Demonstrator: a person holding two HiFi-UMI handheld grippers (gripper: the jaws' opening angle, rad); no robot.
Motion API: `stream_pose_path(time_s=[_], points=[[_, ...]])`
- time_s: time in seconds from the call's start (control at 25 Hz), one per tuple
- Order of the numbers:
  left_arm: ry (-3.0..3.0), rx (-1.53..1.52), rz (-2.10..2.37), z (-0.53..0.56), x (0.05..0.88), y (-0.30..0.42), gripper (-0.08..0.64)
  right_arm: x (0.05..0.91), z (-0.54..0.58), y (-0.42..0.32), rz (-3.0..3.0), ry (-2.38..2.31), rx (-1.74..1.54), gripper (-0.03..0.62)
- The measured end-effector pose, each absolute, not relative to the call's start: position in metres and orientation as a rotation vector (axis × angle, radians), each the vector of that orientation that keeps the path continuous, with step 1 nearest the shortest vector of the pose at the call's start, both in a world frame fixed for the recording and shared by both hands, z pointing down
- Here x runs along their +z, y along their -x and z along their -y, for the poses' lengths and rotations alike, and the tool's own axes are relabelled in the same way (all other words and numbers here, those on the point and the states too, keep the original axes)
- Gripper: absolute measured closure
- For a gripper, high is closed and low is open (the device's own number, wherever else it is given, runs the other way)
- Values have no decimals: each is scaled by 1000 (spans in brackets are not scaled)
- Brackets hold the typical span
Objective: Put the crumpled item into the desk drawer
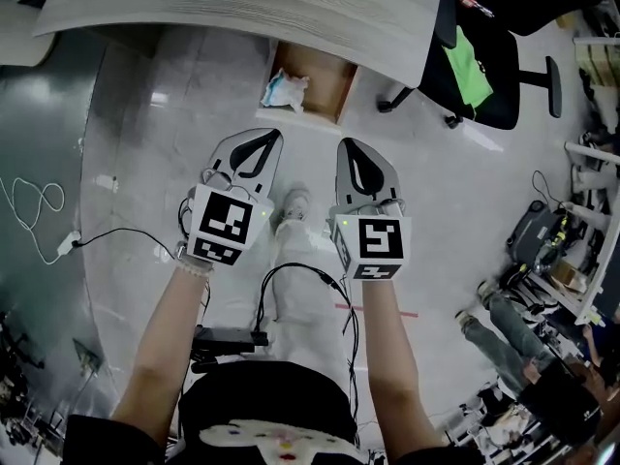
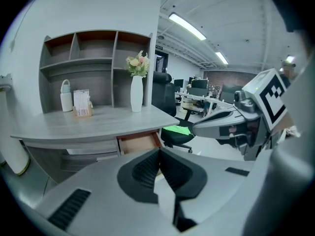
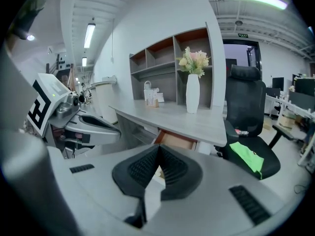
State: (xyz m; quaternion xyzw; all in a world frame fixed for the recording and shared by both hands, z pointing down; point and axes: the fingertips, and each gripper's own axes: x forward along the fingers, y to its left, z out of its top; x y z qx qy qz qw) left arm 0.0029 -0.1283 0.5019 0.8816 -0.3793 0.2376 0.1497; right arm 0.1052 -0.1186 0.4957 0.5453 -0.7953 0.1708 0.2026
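Two hand-held grippers (image 1: 263, 139) (image 1: 351, 149), one drawer (image 1: 345, 91), one crumpled item (image 1: 284, 90)

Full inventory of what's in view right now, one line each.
desk: one, grey wood, top of head view
drawer: one, brown, open under the desk
crumpled item: one, white and pale blue, inside the drawer
office chair: one, black, right of the desk
green cloth: one, on the chair seat
vase: one, white, flowers in it, on the desk
shelf unit: one, grey, at the desk's back
left tool: one, grey, shut, empty
right tool: one, grey, shut, empty
forearms: two, bare, bottom of head view
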Motion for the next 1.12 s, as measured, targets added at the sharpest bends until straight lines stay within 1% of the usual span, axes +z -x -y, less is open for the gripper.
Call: stream_pose_path(time_s=[0.24,0.72,1.12], points=[[-2576,657,1072,116,460,-5,548,455,110,-90,2280,-1465,385,589],[-2652,569,1083,95,379,-5,548,377,91,-97,2314,-1548,284,589],[-2750,530,1068,85,326,-11,548,330,80,-96,2369,-1546,218,589]])
